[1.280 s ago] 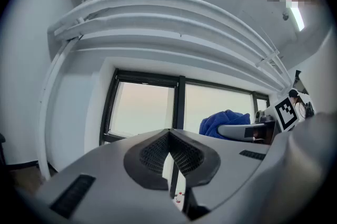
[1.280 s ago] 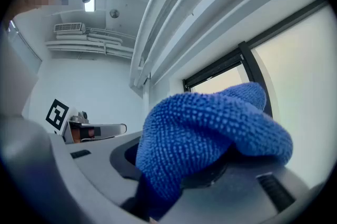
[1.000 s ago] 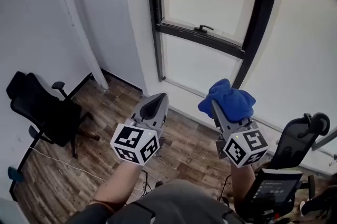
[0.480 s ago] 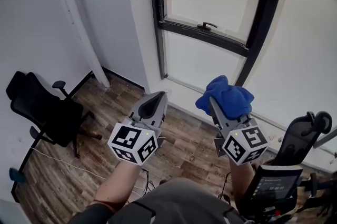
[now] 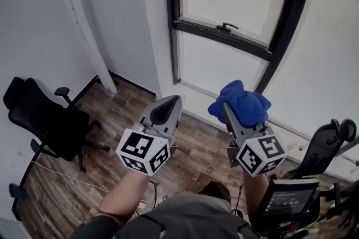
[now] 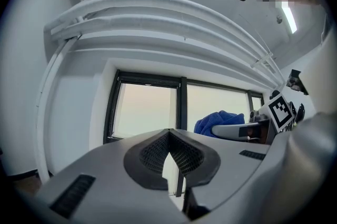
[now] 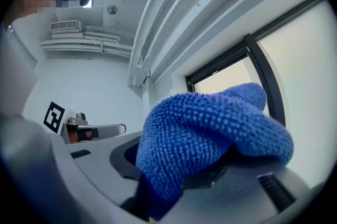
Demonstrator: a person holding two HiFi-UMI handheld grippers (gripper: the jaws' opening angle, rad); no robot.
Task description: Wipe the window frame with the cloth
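- Cloth [image 5: 240, 103]: blue, bunched, clamped in right gripper [image 5: 233, 114]; it spills over both jaw tips and hides them.
- Right gripper view: cloth [image 7: 210, 139] fills the jaw gap, jaws closed on it, with dark frame [image 7: 263, 75] behind it.
- Left gripper [image 5: 168, 106]: jaw tips pressed together, nothing between them. In its own view the pads [image 6: 184, 152] meet at the tip and only a sliver of bright window shows through lower down.
- Both grippers are side by side, apart, pointing toward the window; left gripper view shows the cloth [image 6: 218, 122] off to its right.
- Frame [image 5: 175, 24]: black, one upright at left, a crossbar with a handle [image 5: 227, 26] on it, and a second upright at right.
- In head view the cloth sits below the crossbar, over the white wall [image 5: 207, 72] under the glass. No contact with the frame is visible.
- Black chair [image 5: 45, 120] stands on the wood floor [image 5: 112, 120] at far left, well apart from the grippers.
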